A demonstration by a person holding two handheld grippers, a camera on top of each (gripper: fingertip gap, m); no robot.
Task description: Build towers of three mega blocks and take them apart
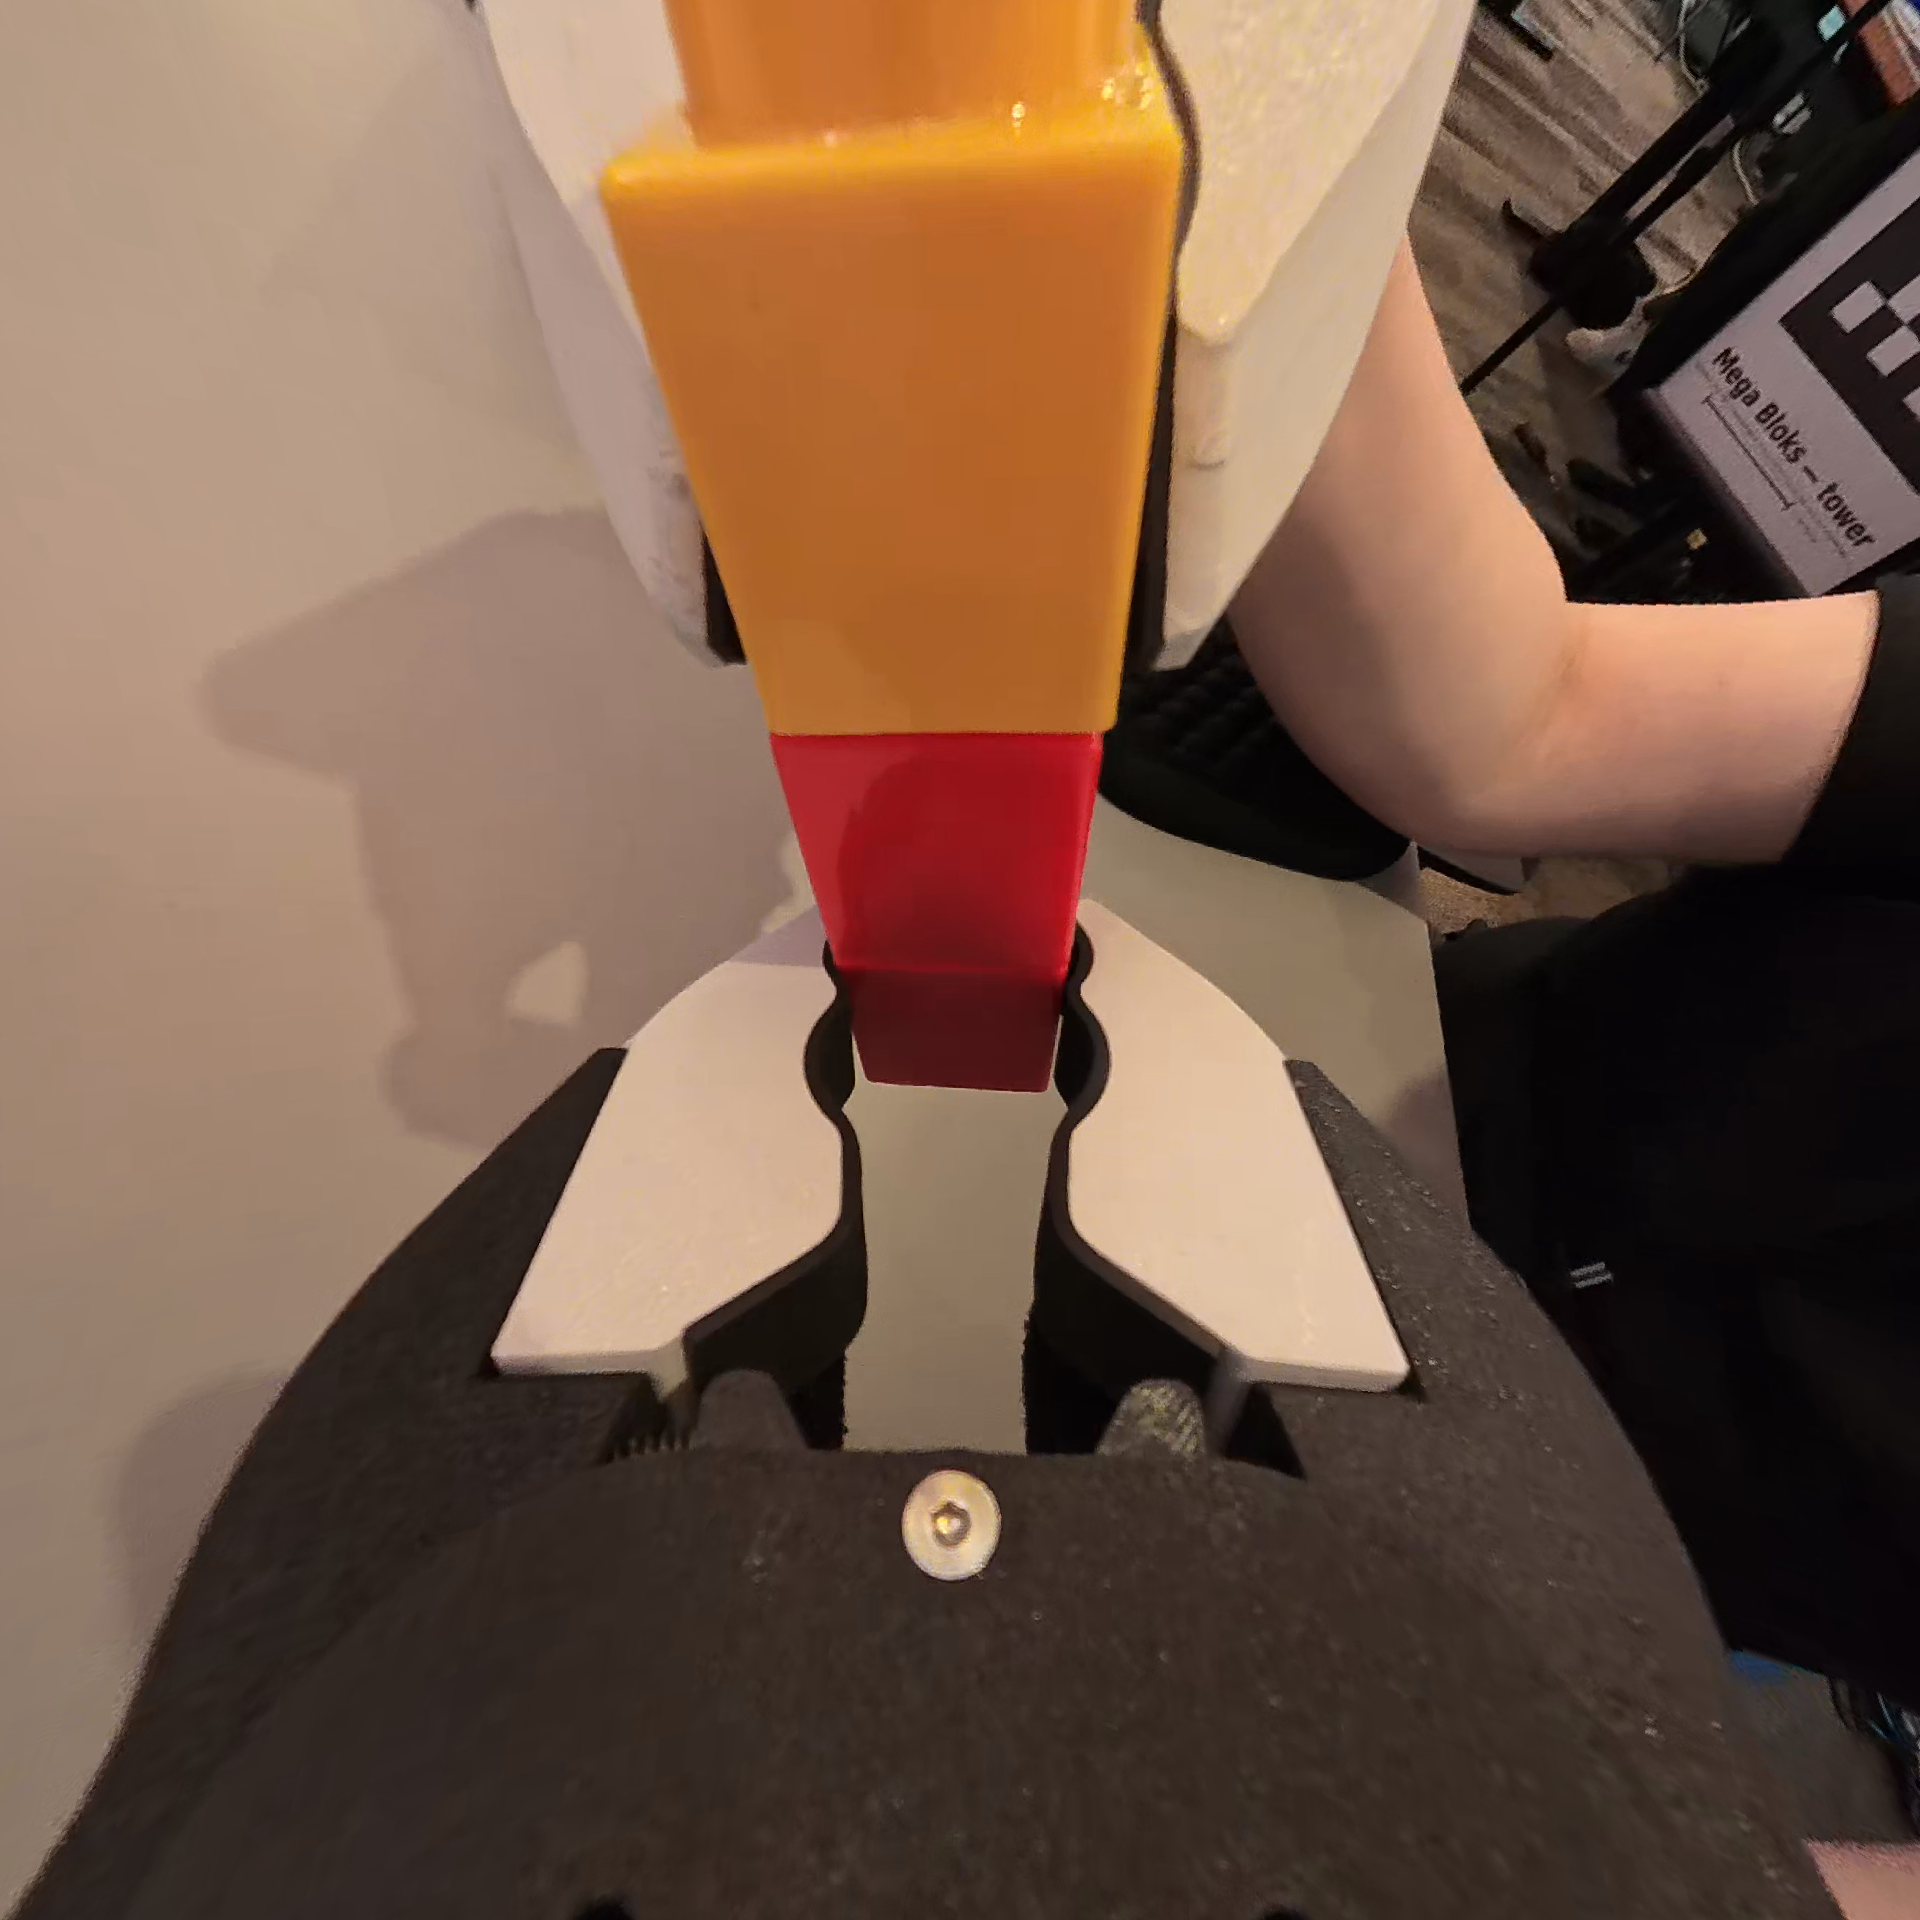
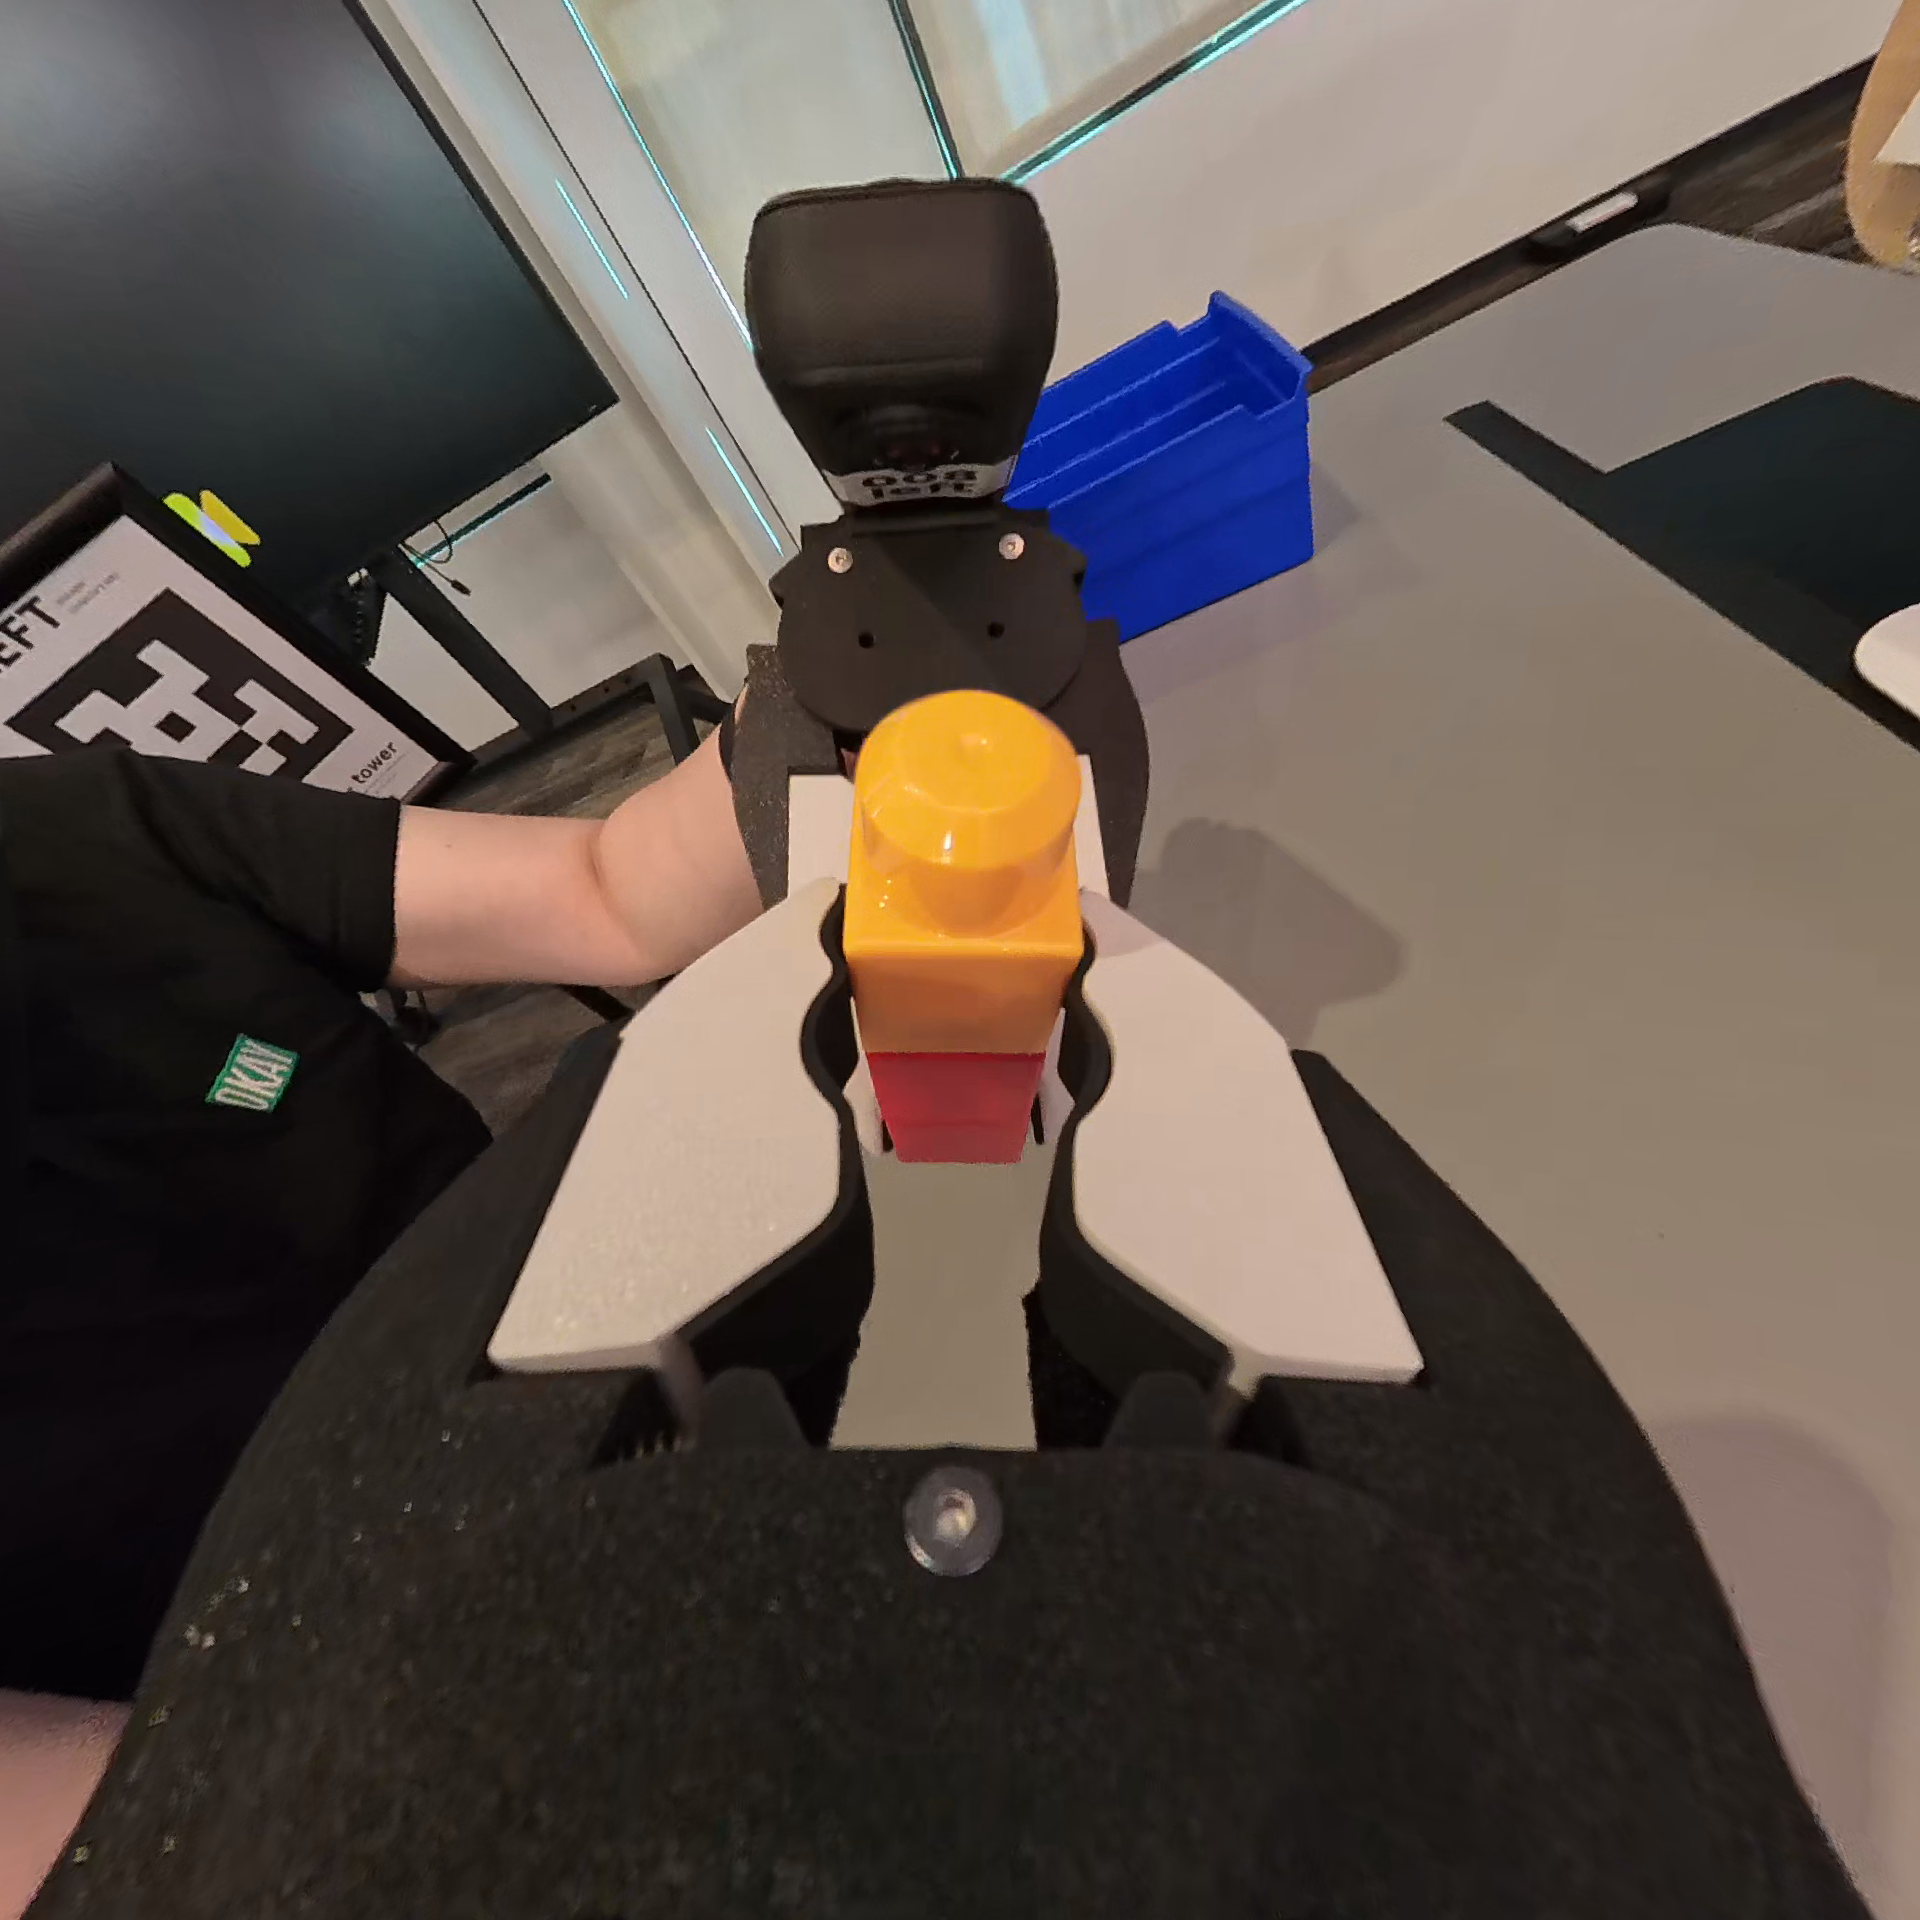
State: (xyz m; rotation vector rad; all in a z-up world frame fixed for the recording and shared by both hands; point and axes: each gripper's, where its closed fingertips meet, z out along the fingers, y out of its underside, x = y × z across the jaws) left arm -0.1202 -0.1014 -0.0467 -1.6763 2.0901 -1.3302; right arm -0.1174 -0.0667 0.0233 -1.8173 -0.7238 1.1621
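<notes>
Item: tower of three mega blocks, held in the air between my two grippers, above the grey table (image 2: 1558, 831).

Orange block (image 1: 894, 457): one end of the tower, stud pointing away from the red end. My right gripper (image 2: 961, 997) is clamped on its flat sides, white fingers (image 2: 727, 1091) pressing from either side. In the left wrist view the same fingers show as white shapes flanking the orange block at the top.

Bright red block (image 1: 951, 852): middle piece, seated flush against the orange block.

Dark red block (image 1: 951, 1034): the other end. My left gripper (image 1: 954, 1023) is closed on it, fingertips (image 1: 1132, 997) pinching its two sides.

Key relation: the tower's long axis runs straight from one gripper to the other, each gripper holding an opposite end and facing the other head-on. The left is nearer the red end, the right nearer the orange end. The bright red block between them is gripped by neither.

Judgement: the tower looks complete, so the step in hand is probably taking it apart; a pull along that shared axis would part a joint, though which joint yields first I cannot tell.

Nearby: blue bin (image 2: 1174, 478) on the table, well beyond the left gripper; my bare forearm (image 2: 582, 894) beside it.
</notes>
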